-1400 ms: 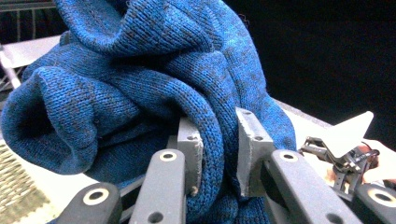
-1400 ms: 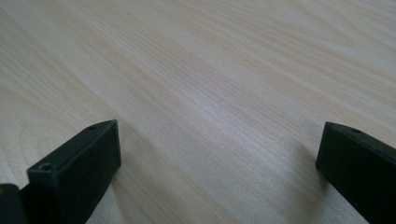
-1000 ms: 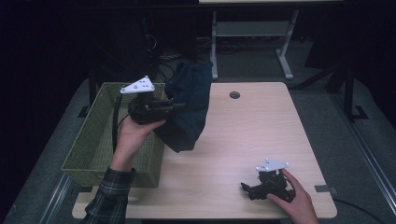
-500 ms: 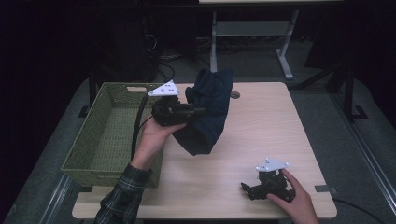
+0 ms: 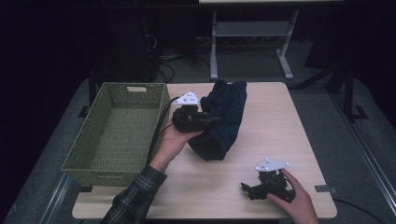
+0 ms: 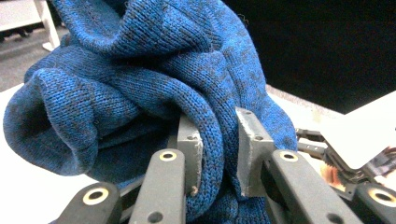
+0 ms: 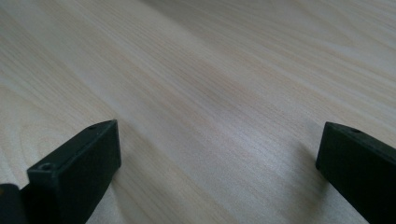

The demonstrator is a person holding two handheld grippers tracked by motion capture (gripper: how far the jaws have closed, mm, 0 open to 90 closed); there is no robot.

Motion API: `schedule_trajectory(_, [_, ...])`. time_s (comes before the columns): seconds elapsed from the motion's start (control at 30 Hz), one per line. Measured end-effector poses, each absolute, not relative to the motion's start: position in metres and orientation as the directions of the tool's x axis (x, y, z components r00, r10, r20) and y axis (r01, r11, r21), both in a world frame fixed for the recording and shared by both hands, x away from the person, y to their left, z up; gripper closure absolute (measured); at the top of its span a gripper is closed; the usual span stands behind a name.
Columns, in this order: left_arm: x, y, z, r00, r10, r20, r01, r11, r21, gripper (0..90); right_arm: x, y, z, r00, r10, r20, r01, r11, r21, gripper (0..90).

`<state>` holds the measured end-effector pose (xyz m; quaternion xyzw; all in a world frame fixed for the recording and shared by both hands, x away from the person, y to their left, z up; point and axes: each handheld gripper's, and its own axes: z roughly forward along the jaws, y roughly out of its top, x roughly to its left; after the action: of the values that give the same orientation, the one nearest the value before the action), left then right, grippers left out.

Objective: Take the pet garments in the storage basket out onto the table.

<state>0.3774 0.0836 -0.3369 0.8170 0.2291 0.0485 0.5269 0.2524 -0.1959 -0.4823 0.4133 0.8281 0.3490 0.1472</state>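
Cloth (image 5: 222, 119) is pinched in the left gripper (image 5: 211, 122) right of the basket (image 5: 116, 132), not yet set down, while the right gripper (image 5: 247, 189) is spread idle.

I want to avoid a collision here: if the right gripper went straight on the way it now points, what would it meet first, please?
Probably nothing: the right gripper rests open on the table, pointing left along bare wood. The way looks free to the front-left edge, though depth is unclear.
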Motion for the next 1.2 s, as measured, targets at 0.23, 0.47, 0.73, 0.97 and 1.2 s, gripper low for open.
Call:
schedule_trajectory(0.23, [0.384, 0.063, -0.356, 0.892, 0.419, -0.17, 0.342, -0.377, 0.861, 73.7, 0.252, -0.196, -0.482, -0.615, 0.787, 0.044, 0.582, 0.415, 0.699, 0.0])
schedule_trajectory(0.47, [0.395, 0.041, -0.375, 0.891, 0.415, -0.185, 0.364, -0.407, 0.838, 73.7, 0.252, -0.196, -0.482, -0.613, 0.788, 0.047, 0.585, 0.414, 0.697, 0.0])
schedule_trajectory(0.73, [0.405, 0.017, -0.396, 0.893, 0.415, -0.174, 0.371, -0.46, 0.807, 73.4, 0.252, -0.196, -0.482, -0.613, 0.789, 0.048, 0.586, 0.413, 0.697, 0.0])
schedule_trajectory(0.97, [0.414, 0.001, -0.417, 0.885, 0.425, -0.189, 0.404, -0.502, 0.765, 72.4, 0.252, -0.196, -0.482, -0.615, 0.787, 0.044, 0.582, 0.415, 0.7, 0.0])
schedule_trajectory(1.2, [0.42, -0.014, -0.436, 0.88, 0.441, -0.173, 0.415, -0.54, 0.732, 69.5, 0.252, -0.196, -0.482, -0.613, 0.789, 0.047, 0.586, 0.414, 0.697, 0.0])
